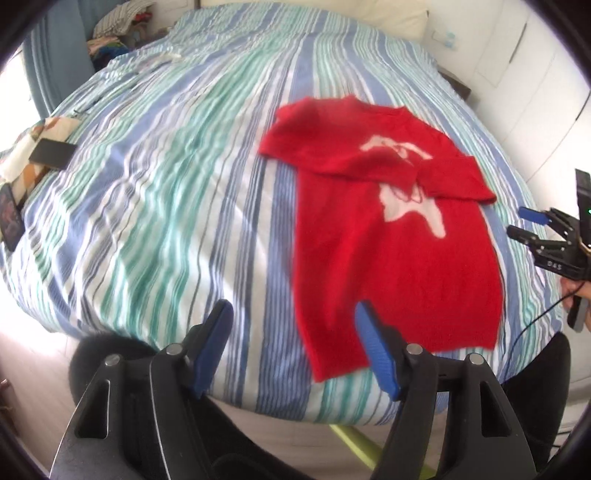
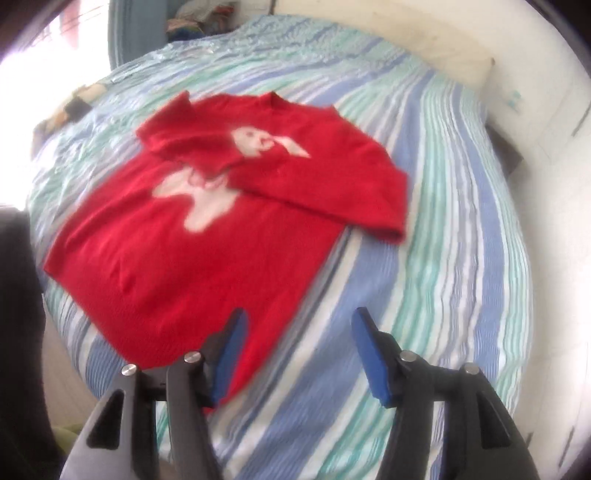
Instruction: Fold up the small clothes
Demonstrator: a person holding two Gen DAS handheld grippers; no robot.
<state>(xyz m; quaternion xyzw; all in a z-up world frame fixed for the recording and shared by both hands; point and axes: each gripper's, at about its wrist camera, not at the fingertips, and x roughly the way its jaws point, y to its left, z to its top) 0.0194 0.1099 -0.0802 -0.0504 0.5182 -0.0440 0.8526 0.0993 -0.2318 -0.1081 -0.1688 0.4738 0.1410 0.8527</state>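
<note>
A red sweater (image 1: 399, 251) was laid flat on the striped bed (image 1: 166, 184), sleeves folded across its chest. Both the left tool (image 1: 295, 343) and the right tool (image 2: 299, 354) were held spread, nothing between them, at the sweater's six o'clock hem.

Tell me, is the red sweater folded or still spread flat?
Partly folded. The red sweater lies flat on the striped bed, both sleeves folded in across the chest; the body is still at full length.

A bed (image 1: 166, 177) with a blue, green and white striped cover fills the view. 1 dark tablet (image 1: 51, 153) lies at its left edge; a pile of clothes (image 1: 118, 26) sits beyond.
</note>
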